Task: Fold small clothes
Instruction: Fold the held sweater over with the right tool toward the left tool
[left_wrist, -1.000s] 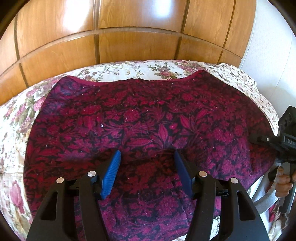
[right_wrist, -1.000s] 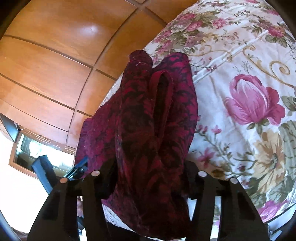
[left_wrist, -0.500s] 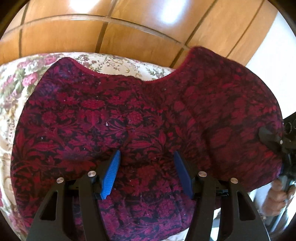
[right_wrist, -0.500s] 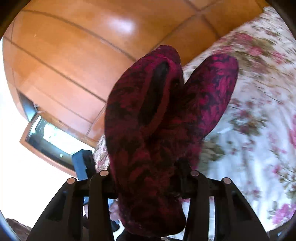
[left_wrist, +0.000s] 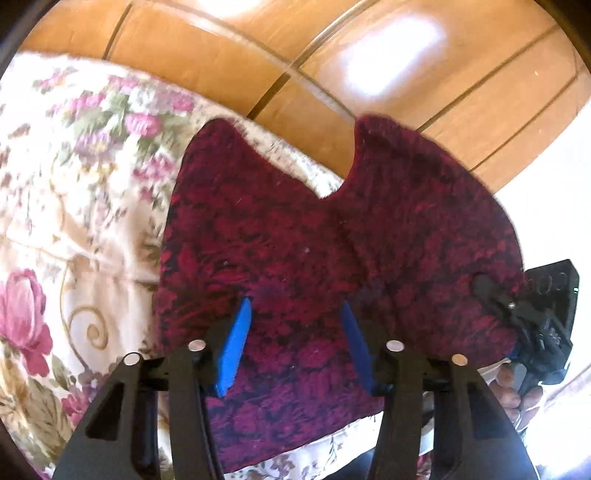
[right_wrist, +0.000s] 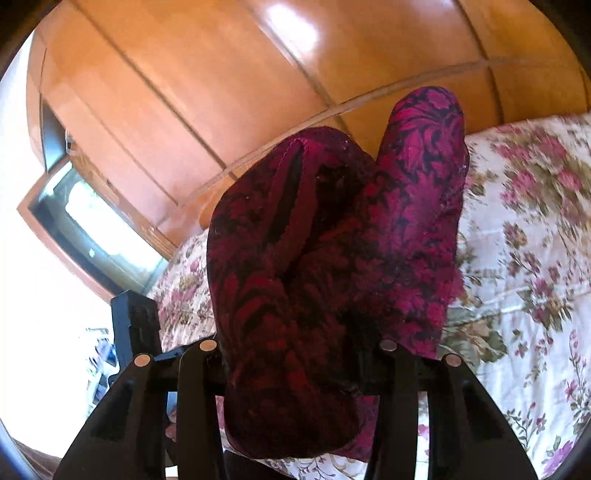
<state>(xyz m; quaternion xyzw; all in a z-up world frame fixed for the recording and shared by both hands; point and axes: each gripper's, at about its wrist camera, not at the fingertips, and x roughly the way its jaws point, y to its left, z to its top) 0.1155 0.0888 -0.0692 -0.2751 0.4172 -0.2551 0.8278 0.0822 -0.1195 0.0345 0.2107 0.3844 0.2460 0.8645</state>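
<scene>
Left wrist view shows the dark red floral garment lifted off the bed, its notched upper edge standing against the wooden panelled wall. No containers show in either view. The left hand-held gripper has the cloth running between its blue pads; its jaws have just been closing, but whether the pads press on the fabric cannot be told. At the far right of the same view, the right hand-held gripper pinches the garment's other edge, with a person's fingers below it.

Right wrist view has the garment bunched thick between the right hand-held gripper's jaws, which are clamped on it and hidden by the folds; these jaws have also just been closing. The other gripper's black body shows at lower left.

A second ago the garment lay spread flat across the bed; now it is raised and drawn narrower, its two sides pulled together, and more floral bedspread shows on the left.
</scene>
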